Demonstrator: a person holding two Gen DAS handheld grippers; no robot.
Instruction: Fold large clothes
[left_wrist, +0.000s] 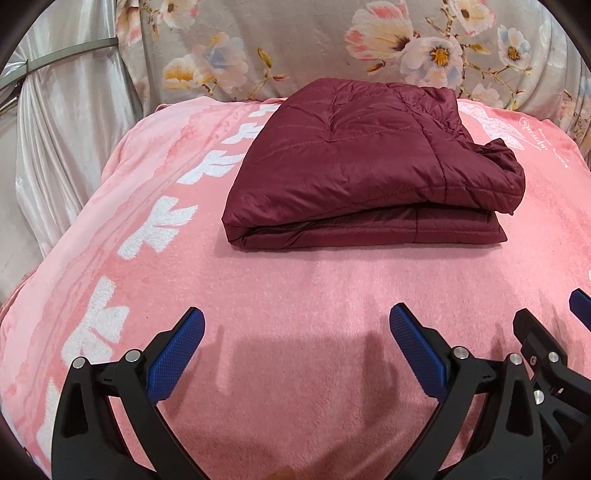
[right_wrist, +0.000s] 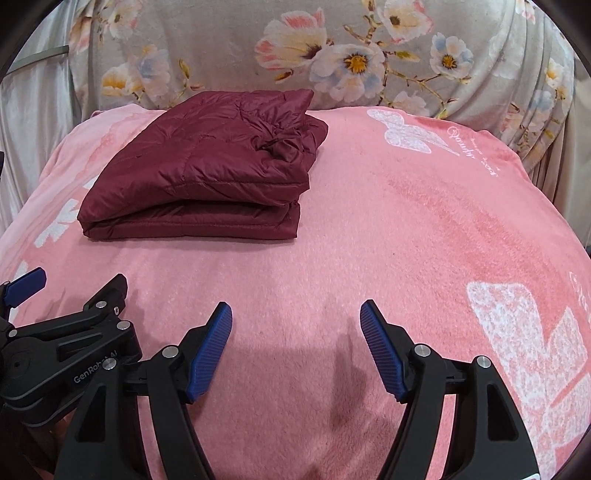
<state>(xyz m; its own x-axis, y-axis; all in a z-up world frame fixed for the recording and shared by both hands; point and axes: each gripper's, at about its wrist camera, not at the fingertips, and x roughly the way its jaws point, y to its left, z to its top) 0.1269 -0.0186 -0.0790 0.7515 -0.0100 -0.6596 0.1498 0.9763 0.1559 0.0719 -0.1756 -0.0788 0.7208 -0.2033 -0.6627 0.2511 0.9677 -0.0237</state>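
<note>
A maroon quilted jacket (left_wrist: 362, 162) lies folded into a thick rectangular bundle on the pink blanket (left_wrist: 295, 288), toward its far side. It also shows in the right wrist view (right_wrist: 207, 170), at the upper left. My left gripper (left_wrist: 295, 321) is open and empty, hovering over bare blanket well short of the jacket. My right gripper (right_wrist: 295, 314) is open and empty too, close beside the left one. The right gripper's finger shows at the edge of the left wrist view (left_wrist: 580, 302), and the left gripper's body shows in the right wrist view (right_wrist: 74, 343).
The pink blanket has white butterfly prints (right_wrist: 528, 350) and covers a raised soft surface. A grey floral cloth (left_wrist: 332, 48) hangs behind it. A pale satin curtain (left_wrist: 55, 129) hangs at the left.
</note>
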